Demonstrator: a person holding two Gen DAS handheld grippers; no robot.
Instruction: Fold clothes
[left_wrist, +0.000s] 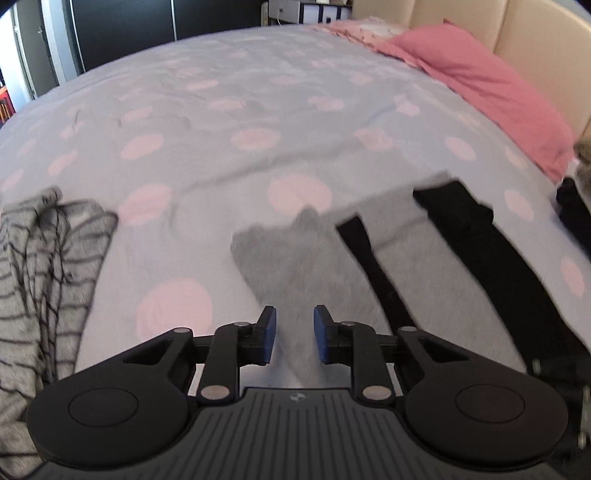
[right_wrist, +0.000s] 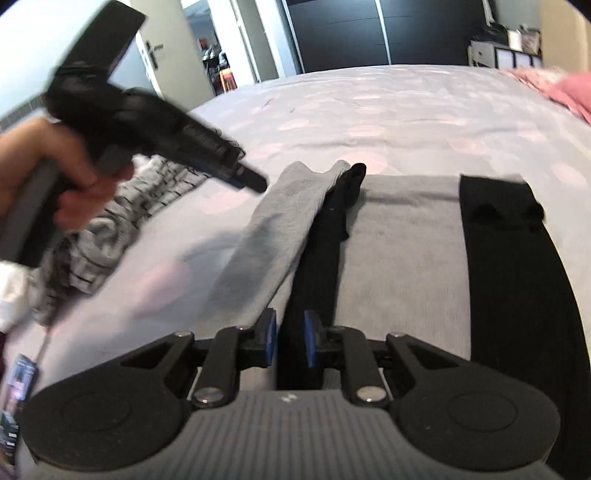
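Broadly, largest first: the bed (left_wrist: 258, 110), with its grey cover and pink dots, carries everything. A grey-and-black garment (right_wrist: 406, 251) lies flat on the near side, grey panel between 2 black bands, the wide black band to the right. A grey sleeve (right_wrist: 273, 229) runs from near to far along the garment's left edge, just beside the narrow black band. A striped grey heap (left_wrist: 44, 266) sits at the near left, apart from the garment. A pink pillow (left_wrist: 480, 81) lies at the far right.

Left claw (left_wrist: 294, 332): blue pads apart, nothing between them, hanging over the sleeve's near part. Whether it touches the cloth I cannot tell. In the right wrist view the same tool is seen in the person's hand (right_wrist: 55, 173), blurred, above the bed to the left of the sleeve.

Right claw (right_wrist: 290, 341): pads apart with a narrow gap, straddling the narrow black band at the garment's near edge. No cloth visibly clamped.

Risks, as judged:
1. Left claw closing on 1 layer only, or on the bed cover too; the fold would then drag the cover or leave the sleeve bunched.
2. Right claw pinching the black band alone; the grey panel would stay behind and skew the fold.
3. Uneven lift between the 2 claws; the sleeve would twist.
4. Striped heap near the left hand; a wide swing could catch it.
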